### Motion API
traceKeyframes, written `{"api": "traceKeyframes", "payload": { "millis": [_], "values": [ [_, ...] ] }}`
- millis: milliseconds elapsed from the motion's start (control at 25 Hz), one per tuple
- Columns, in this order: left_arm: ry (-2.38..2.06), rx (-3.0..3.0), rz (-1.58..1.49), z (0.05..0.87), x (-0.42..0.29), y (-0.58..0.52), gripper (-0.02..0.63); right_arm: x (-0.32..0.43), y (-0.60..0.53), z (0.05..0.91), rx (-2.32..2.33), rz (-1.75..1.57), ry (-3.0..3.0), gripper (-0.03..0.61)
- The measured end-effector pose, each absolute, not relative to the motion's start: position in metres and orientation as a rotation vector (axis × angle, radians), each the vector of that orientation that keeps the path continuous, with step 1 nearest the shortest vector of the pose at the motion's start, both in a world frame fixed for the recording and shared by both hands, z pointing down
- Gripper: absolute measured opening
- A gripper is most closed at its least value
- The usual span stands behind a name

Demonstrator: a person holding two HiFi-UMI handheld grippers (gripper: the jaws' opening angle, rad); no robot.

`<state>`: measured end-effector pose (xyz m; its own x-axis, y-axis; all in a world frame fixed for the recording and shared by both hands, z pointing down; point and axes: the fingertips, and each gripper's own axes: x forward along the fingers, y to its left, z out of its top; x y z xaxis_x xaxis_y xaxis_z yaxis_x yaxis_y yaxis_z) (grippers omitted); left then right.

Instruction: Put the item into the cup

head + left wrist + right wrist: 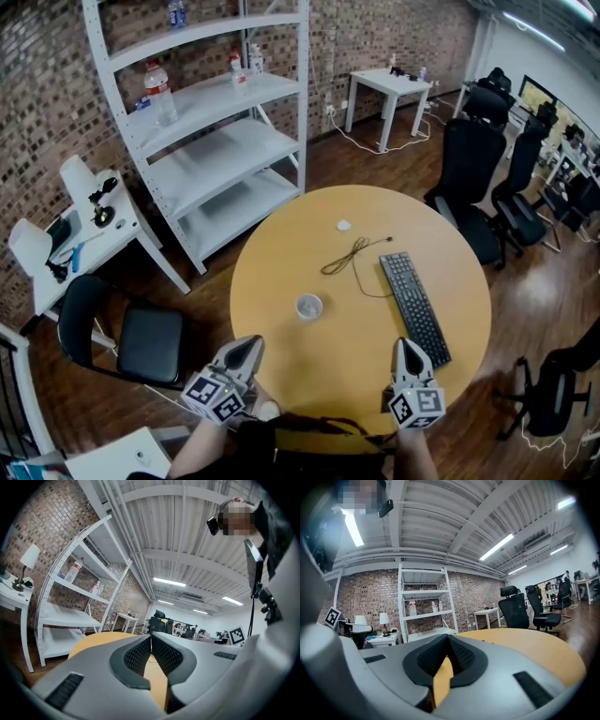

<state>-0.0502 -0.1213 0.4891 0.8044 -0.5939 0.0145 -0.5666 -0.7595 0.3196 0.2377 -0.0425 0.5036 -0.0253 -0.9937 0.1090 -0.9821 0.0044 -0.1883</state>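
A small clear cup [308,307] stands upright on the round yellow table [281,244], left of centre. A small white item [344,225] lies farther back, well apart from the cup. My left gripper [249,344] hovers at the table's near edge, short of the cup and to its left; its jaws are shut with nothing between them [151,635]. My right gripper [407,345] is at the near edge too, by the keyboard's near end, shut and empty [446,637]. Both gripper views look level across the tabletop, and neither shows the cup or the item.
A black keyboard [413,307] lies on the table's right side, with a thin cable [353,255] looped beside it. A white shelf unit [211,122] stands behind the table, a black chair [141,342] to the left, office chairs [473,178] to the right.
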Motion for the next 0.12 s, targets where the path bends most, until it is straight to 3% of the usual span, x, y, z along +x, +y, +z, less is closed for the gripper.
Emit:
{"api": "traceKeyframes", "payload": {
  "millis": [120],
  "values": [
    [-0.873, 2.685, -0.117, 0.4905, -0.0480, -0.1194, 0.002, 0.2379, -0.0412, 0.5053, -2.157, -0.340, 2.171, 0.006]
  ]
}}
